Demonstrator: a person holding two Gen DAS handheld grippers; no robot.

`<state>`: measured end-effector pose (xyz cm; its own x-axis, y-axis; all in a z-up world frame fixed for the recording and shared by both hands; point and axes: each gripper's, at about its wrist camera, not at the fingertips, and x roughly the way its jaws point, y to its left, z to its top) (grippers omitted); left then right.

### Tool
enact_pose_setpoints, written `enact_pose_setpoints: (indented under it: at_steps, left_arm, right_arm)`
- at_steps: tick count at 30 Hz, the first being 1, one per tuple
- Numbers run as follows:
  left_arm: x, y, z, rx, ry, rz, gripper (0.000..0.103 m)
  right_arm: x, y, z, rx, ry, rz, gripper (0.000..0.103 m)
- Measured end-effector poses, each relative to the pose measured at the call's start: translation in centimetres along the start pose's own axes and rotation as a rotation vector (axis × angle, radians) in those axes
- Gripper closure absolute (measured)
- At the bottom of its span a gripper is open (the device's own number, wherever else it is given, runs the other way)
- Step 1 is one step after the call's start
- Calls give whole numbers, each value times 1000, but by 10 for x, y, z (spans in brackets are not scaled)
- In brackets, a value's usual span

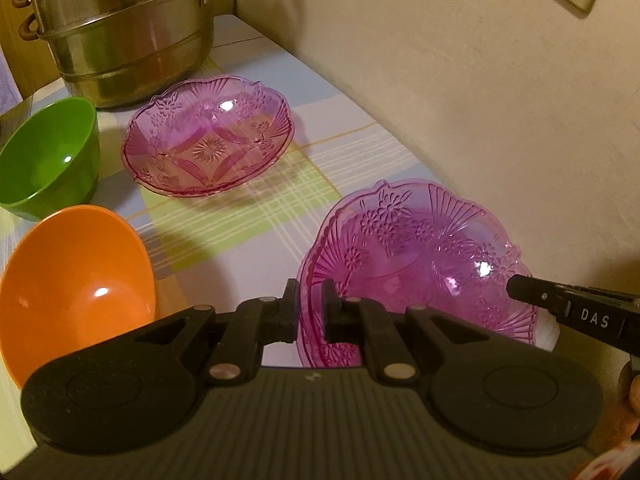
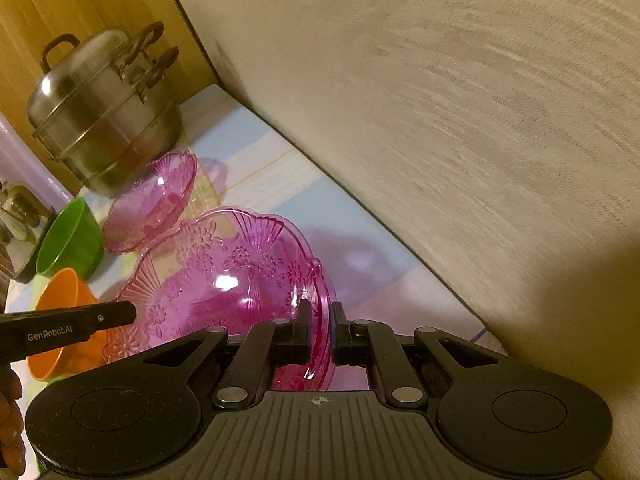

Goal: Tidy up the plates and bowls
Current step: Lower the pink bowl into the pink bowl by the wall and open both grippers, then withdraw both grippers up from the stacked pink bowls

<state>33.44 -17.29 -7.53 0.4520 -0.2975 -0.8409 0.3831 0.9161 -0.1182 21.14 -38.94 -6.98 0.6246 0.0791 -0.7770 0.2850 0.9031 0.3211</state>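
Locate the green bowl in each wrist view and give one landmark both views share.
Left wrist view: green bowl at the left edge, behind the orange bowl.
Right wrist view: green bowl at mid-left, again behind the orange bowl.
Shared landmark: the steel steamer pot, upper left in both.

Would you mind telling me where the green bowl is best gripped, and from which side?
Grip the green bowl by its thin upright rim, one finger inside and one outside. Come from above on the side facing the pink dish, since the orange bowl crowds the near side.
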Motion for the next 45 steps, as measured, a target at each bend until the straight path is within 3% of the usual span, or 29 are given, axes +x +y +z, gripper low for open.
enact_pose_setpoints:
  at_steps: [26, 37, 38, 39, 41, 45]
  left_arm:
    - [15, 0, -2, 3, 28, 15, 93]
    - [14, 3, -3, -5, 1, 38, 90]
    - [13, 4, -3, -8, -1, 35, 90]
    - [12, 5, -3, -14, -2, 33, 90]
    - [9, 6, -3, -16, -8, 34, 89]
    - [1, 8, -2, -30, -22, 29, 87]
  right_arm:
    - [13, 7, -2, -40, 3, -32, 94]
    - [14, 6, -4, -35, -14, -25, 91]
    - [13, 6, -4, -31, -18, -19, 81]
    - [13, 6, -4, -26, -23, -11, 52]
    - [8, 4, -5, -14, -48, 3, 25]
    - [2, 5, -6, -10, -60, 6, 25]
